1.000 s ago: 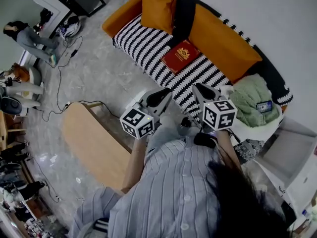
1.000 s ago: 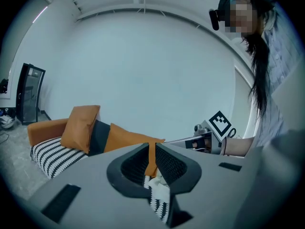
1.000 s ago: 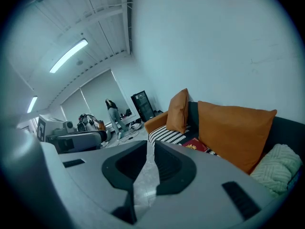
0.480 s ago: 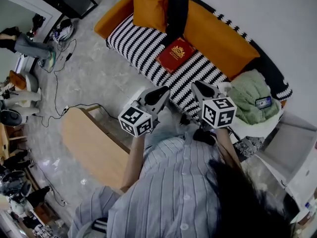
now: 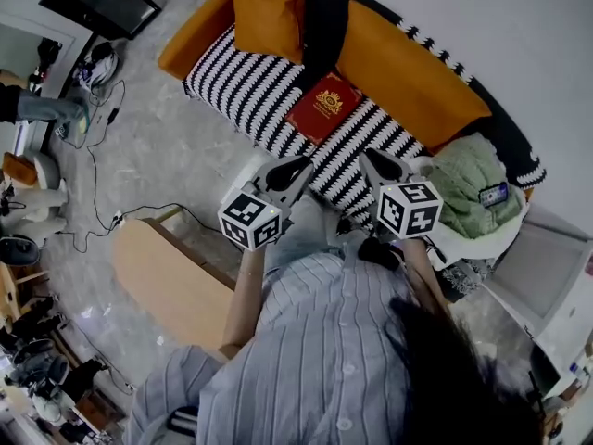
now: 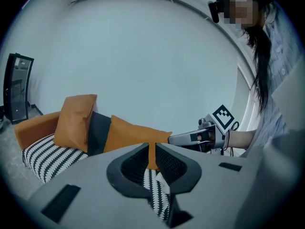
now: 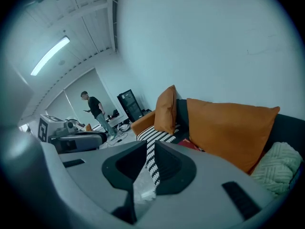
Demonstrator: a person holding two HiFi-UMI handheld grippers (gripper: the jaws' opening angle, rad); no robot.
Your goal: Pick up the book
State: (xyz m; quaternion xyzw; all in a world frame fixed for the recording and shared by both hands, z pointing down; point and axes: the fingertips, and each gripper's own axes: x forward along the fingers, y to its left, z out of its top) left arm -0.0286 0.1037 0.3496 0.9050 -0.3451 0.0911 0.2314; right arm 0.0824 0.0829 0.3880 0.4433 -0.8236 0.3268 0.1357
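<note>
The left tool (image 5: 298, 164) and right tool (image 5: 369, 158), both closed and empty, hover short of the red book (image 5: 322, 107), which lies flat on the striped sofa (image 5: 243, 82).

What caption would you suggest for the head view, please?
Both shut, left gripper and right gripper point toward a red book on the striped sofa.

Even, soft daylight; gripper views bulge fisheye (dark vignetted corners).
</note>
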